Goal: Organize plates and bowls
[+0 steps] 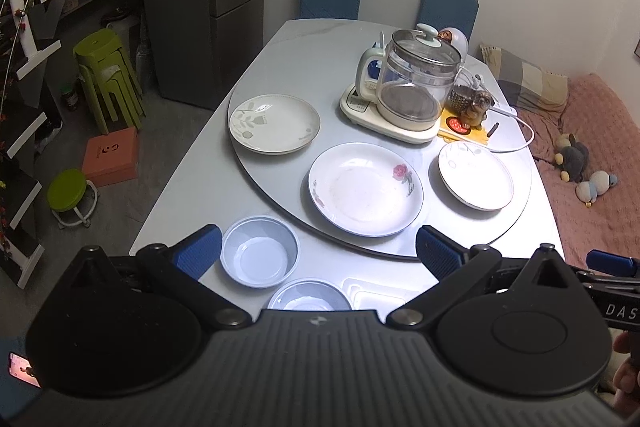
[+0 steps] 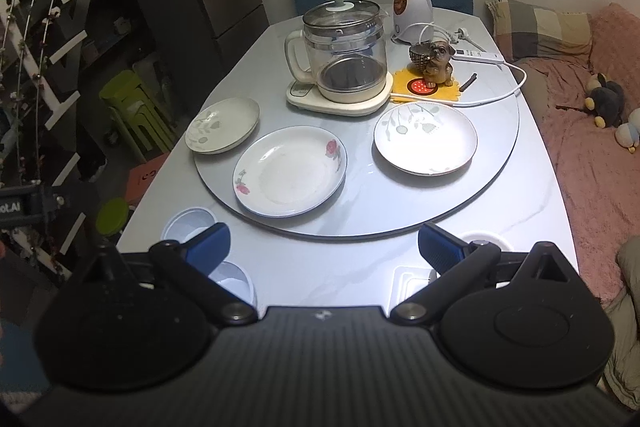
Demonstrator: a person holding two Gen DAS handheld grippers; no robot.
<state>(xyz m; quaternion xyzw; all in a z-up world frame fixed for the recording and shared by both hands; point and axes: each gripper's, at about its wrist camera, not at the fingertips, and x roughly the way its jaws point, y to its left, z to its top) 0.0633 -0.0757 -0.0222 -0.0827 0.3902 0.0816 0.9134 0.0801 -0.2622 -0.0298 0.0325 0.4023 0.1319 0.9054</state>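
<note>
Three plates lie on the round turntable (image 1: 360, 83): a leaf-pattern plate (image 1: 274, 124) at left, a rose-pattern plate (image 1: 365, 188) in the middle, another leaf-pattern plate (image 1: 475, 175) at right. They also show in the right wrist view, left (image 2: 222, 125), middle (image 2: 290, 171) and right (image 2: 425, 140). Two pale blue bowls (image 1: 260, 257) (image 1: 309, 294) and a white square dish (image 1: 374, 295) sit near the front edge. My left gripper (image 1: 318, 251) is open and empty above the bowls. My right gripper (image 2: 324, 247) is open and empty above the front edge; a white bowl (image 2: 486, 238) is by its right finger.
A glass kettle on its base (image 2: 344, 61), a dog figurine on a yellow mat (image 2: 434, 65), a white appliance (image 2: 412, 15) and a power strip with cable (image 2: 482, 55) stand at the back. Two blue chairs stand behind, green stools (image 1: 106, 75) at left, a pink sofa (image 2: 592, 155) at right.
</note>
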